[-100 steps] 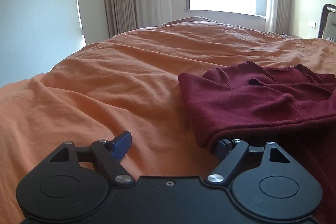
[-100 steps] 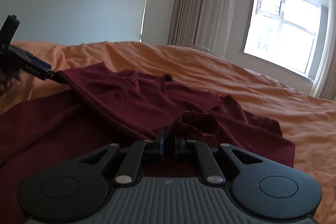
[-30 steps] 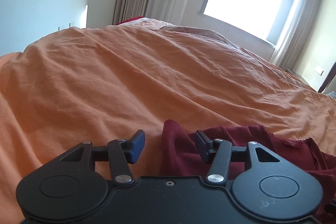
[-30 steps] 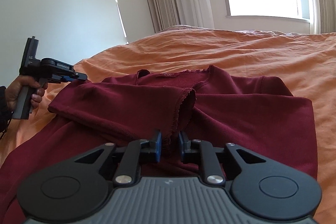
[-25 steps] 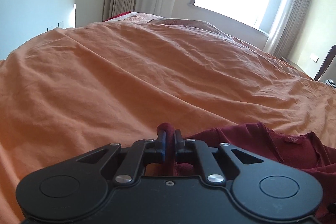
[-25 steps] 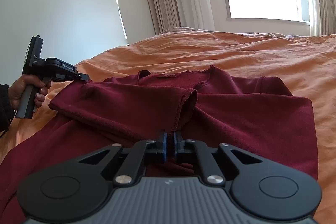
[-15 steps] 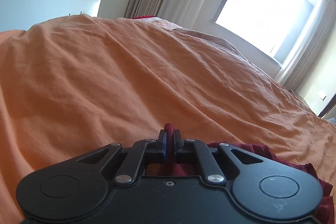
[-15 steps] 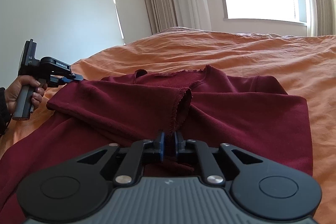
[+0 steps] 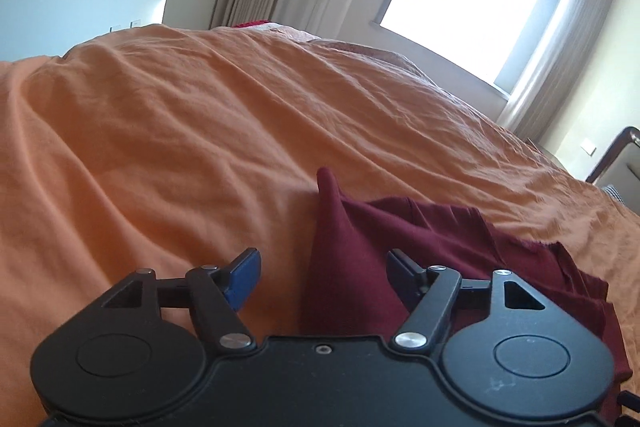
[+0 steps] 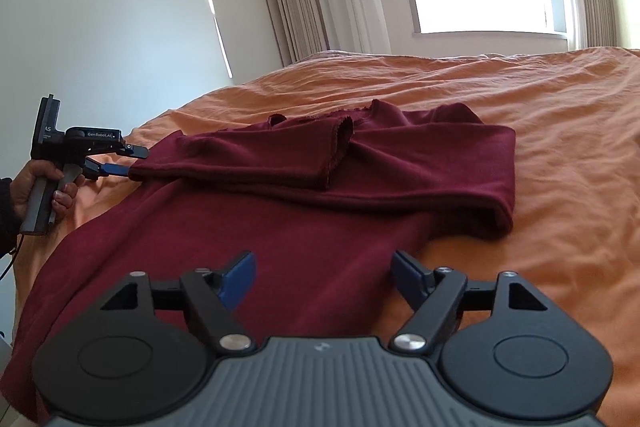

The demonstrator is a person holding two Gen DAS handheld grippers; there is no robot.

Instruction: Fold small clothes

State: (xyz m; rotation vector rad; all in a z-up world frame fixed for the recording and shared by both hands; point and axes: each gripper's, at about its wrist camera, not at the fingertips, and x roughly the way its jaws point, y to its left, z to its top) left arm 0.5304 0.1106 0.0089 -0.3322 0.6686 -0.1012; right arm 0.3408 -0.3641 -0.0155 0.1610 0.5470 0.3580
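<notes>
I am working over a dark red top (image 10: 320,195) lying on an orange bedspread (image 10: 540,131), holding a gripper in each hand. The top's upper part is lying folded down across its body, sleeves crossing the chest, so the fold line is running side to side.

My right gripper (image 10: 323,277) is hovering low over the lower body of the top. Its jaws are opening wide, and nothing is pinched between them; cloth is only lying beneath. I judge I am letting go here because the folded layer is already resting where it belongs.

My left gripper (image 9: 323,277) is sitting at the top's far left corner, seen from the right wrist view beside my left hand (image 10: 44,183). Its jaws are also opening. A peak of red cloth (image 9: 334,227) is standing up between the pads, not pressed by them, probably because it has not yet slumped.

Both corners are being released together, I judge, to keep the fold square.
</notes>
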